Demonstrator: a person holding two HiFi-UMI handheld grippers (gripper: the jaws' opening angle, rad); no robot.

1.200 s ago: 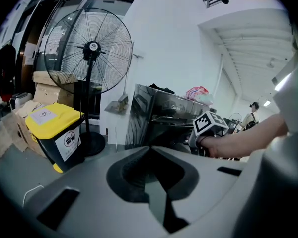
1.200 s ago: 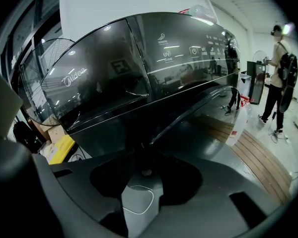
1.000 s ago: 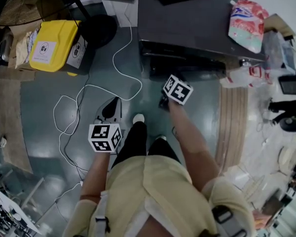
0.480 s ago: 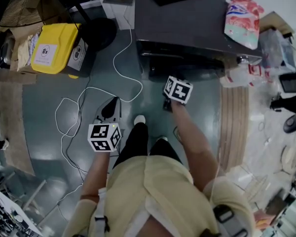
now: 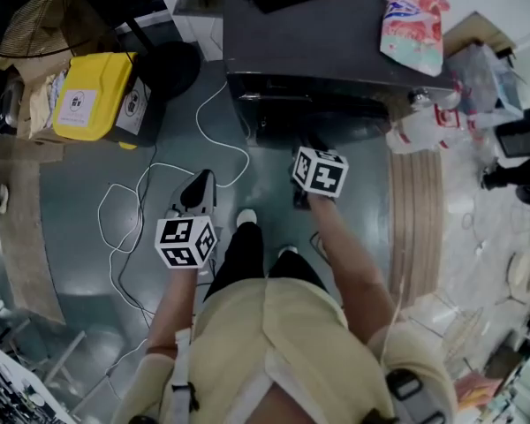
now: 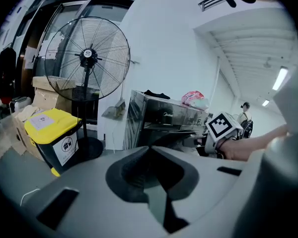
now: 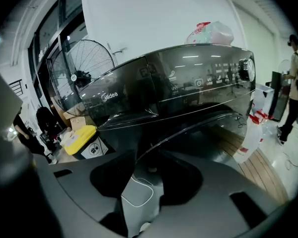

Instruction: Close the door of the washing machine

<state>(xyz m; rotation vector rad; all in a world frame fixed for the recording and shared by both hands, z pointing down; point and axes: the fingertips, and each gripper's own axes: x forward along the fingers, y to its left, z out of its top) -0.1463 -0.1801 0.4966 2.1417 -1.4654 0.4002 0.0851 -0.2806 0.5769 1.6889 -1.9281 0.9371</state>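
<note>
The dark grey washing machine [image 5: 318,34] stands at the top of the head view, and its round door [image 5: 336,124] hangs open at the front. In the right gripper view the door's curved rim [image 7: 198,128] runs straight up to the tips of my right gripper [image 7: 139,155]; I cannot tell whether they touch. The right gripper [image 5: 311,148] is just in front of the door, and its jaws look shut and empty. Farther left, my left gripper [image 5: 200,184] is held over the floor, shut and empty, away from the machine [image 6: 159,115].
A yellow-lidded bin [image 5: 93,95] and the base of a standing fan [image 5: 172,64] are to the left. A white cable [image 5: 159,175] loops over the floor. A detergent bag [image 5: 412,26] lies on the machine. Wooden planks [image 5: 415,219] lie to the right. The person's shoe [image 5: 246,219] is between the grippers.
The head view has shifted a little to the right. The right gripper has come slightly back from the machine. The left gripper has hardly moved.
</note>
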